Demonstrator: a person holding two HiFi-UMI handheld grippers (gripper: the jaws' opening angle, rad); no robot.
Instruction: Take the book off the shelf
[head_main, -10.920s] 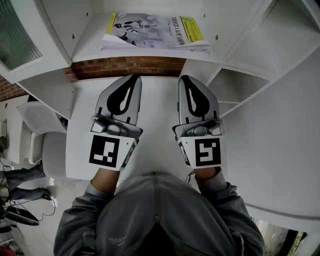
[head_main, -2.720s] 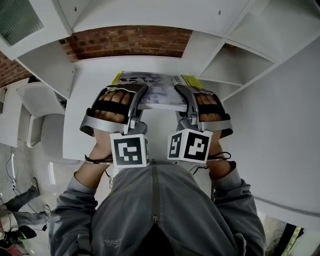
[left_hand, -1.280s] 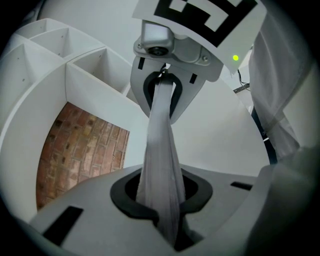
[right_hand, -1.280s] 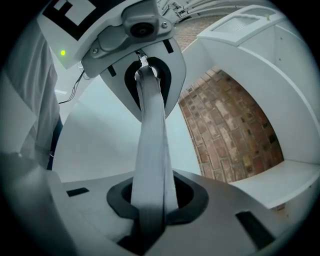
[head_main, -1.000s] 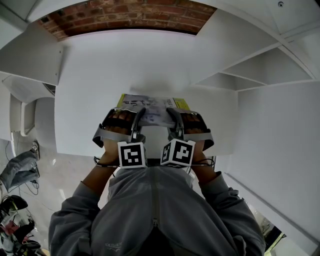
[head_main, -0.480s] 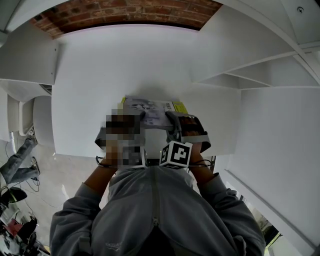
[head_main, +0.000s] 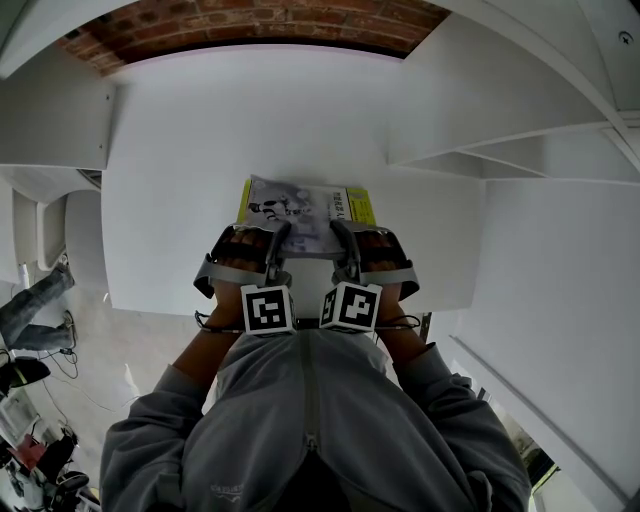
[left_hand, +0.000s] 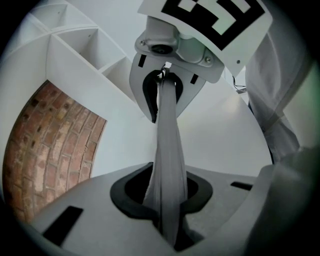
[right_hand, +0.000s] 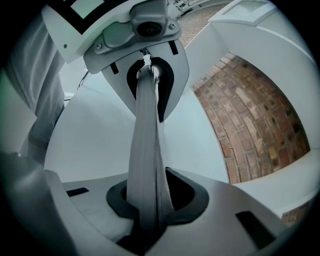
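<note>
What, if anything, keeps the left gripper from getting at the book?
Nothing, it seems. The left gripper is shut on the left side of the book, and the right gripper is shut on the other side. Nothing else is near the book.

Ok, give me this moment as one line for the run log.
left gripper: shut on book | right gripper: shut on book | book: held by near edge, cover up, over white surface
</note>
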